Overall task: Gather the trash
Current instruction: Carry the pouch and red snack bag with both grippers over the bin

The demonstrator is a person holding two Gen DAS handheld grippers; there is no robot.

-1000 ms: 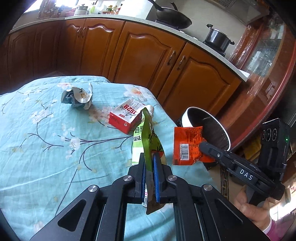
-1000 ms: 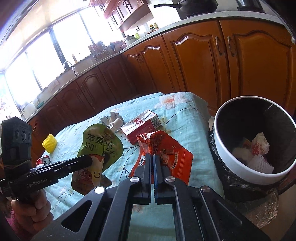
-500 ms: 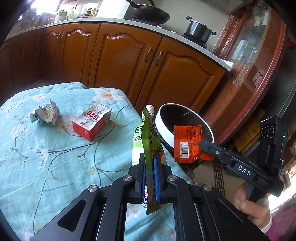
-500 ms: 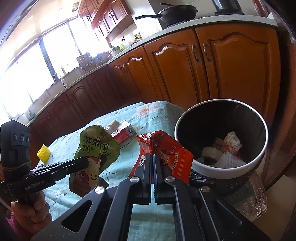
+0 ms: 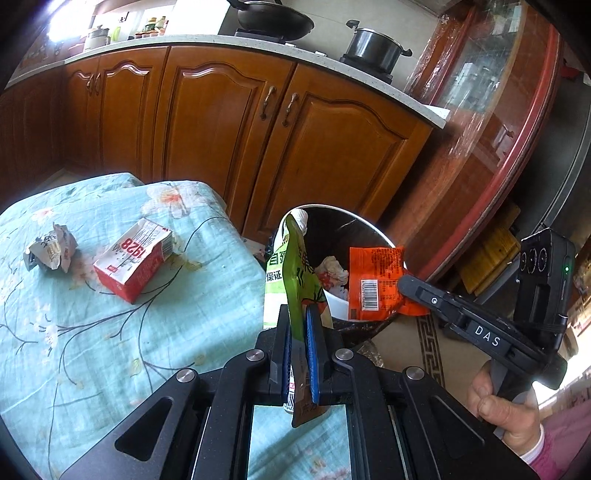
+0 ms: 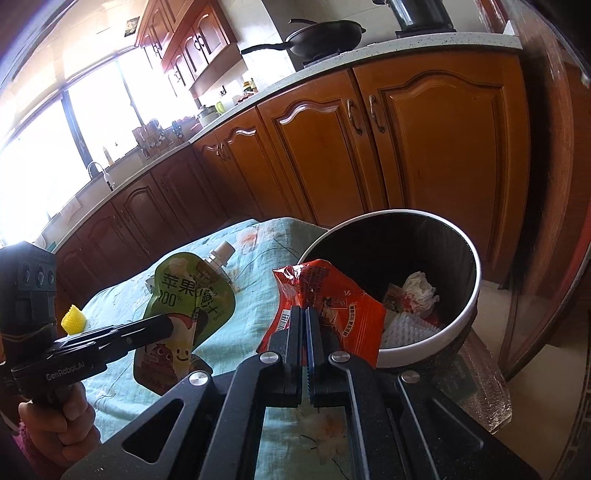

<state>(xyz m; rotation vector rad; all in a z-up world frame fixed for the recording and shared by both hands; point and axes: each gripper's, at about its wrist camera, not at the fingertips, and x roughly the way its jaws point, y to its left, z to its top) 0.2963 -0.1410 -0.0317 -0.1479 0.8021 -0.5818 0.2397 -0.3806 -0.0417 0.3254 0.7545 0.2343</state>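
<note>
The left gripper [image 5: 298, 317] is clamped edge-on onto a green juice pouch [image 5: 295, 273], whose white spout cap points up and away, in front of the near rim of a white-rimmed trash bin [image 5: 364, 225]. At the right, the right gripper [image 5: 404, 284] pinches an orange snack wrapper [image 5: 375, 275] (barcode side facing the camera) over the bin's mouth, where crumpled white paper [image 5: 334, 267] lies inside. On the floral turquoise tablecloth [image 5: 110, 332] rest a red-and-white carton [image 5: 133, 258] printed "1928" and, further left, a crumpled silvery wrapper [image 5: 50, 251]. Behind stand wooden cabinets [image 5: 229, 122] with a wok [image 5: 275, 16] and a black pot [image 5: 373, 46] on top.
</note>
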